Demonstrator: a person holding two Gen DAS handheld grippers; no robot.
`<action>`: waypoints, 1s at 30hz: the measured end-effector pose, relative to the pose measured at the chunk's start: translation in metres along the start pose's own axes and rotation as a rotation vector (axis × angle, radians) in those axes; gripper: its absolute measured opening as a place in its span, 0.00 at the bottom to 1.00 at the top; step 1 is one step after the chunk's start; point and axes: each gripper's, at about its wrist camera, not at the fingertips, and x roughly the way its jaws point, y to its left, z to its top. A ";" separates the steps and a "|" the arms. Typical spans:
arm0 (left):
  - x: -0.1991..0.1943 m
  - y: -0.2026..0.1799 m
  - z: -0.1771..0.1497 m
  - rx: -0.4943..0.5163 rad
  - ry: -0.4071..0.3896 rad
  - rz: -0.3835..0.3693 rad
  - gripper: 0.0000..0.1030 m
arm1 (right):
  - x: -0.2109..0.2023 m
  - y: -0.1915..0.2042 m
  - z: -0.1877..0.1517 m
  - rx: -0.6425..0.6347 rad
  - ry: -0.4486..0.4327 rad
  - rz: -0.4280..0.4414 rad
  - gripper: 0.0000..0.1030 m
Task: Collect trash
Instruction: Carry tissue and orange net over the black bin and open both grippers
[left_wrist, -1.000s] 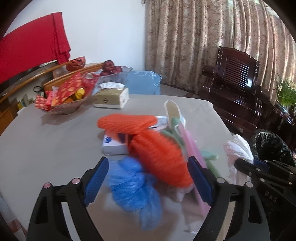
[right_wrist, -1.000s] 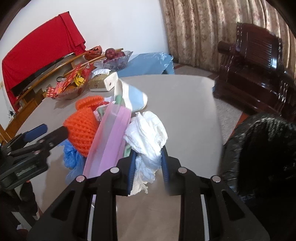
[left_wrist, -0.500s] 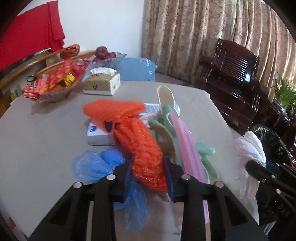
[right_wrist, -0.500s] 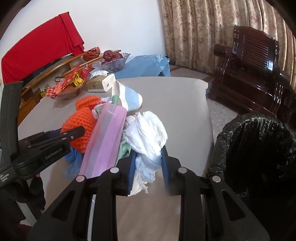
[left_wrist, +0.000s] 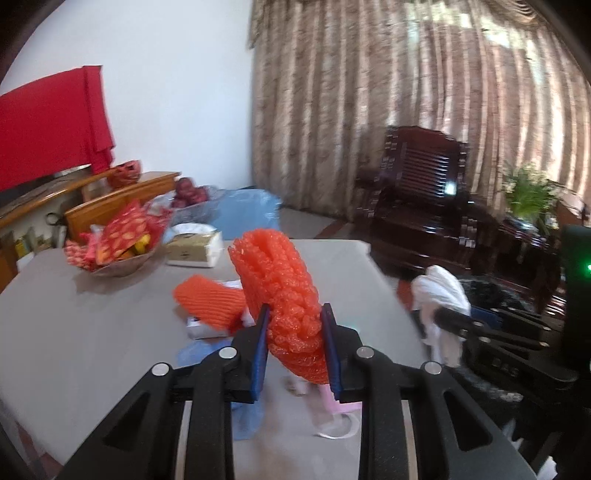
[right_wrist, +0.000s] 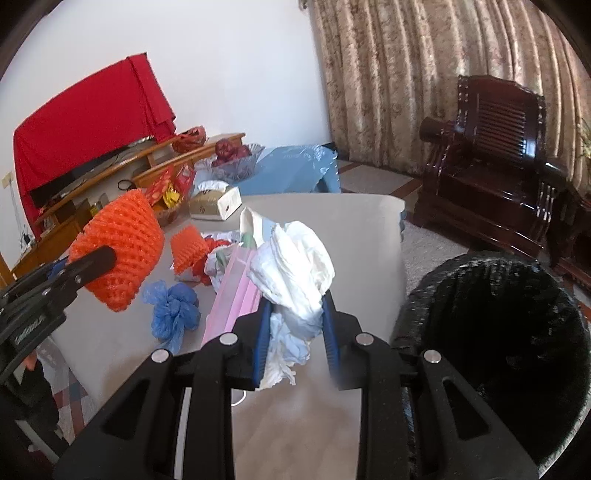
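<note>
- A tissue box (right_wrist: 216, 204) stands at the far end of the grey table (right_wrist: 343, 229).
- Left of the tissue box sits a bowl of red-and-gold packets (left_wrist: 114, 246).
- Behind the tissue box, a glass dish of dark red fruit (right_wrist: 236, 153) rests beside a pale blue plastic sheet (right_wrist: 291, 166).
- A red cloth (right_wrist: 88, 122) hangs on the white wall, above a wooden sideboard (left_wrist: 122, 197) beyond the table.
- Patterned beige curtains (left_wrist: 406, 96) hang to the right of the wall.
- A dark carved wooden armchair (right_wrist: 491, 155) stands before the curtains, well apart from the table.
- A green potted plant (left_wrist: 528, 194) sits to the right of the armchair.
</note>
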 end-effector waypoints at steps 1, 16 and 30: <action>0.000 -0.005 0.002 0.006 0.000 -0.017 0.26 | -0.006 -0.004 0.000 0.006 -0.007 -0.012 0.24; 0.058 -0.123 0.008 0.123 0.063 -0.276 0.26 | -0.063 -0.119 -0.011 0.128 -0.047 -0.263 0.24; 0.130 -0.227 0.001 0.150 0.185 -0.440 0.28 | -0.056 -0.213 -0.057 0.235 0.044 -0.446 0.28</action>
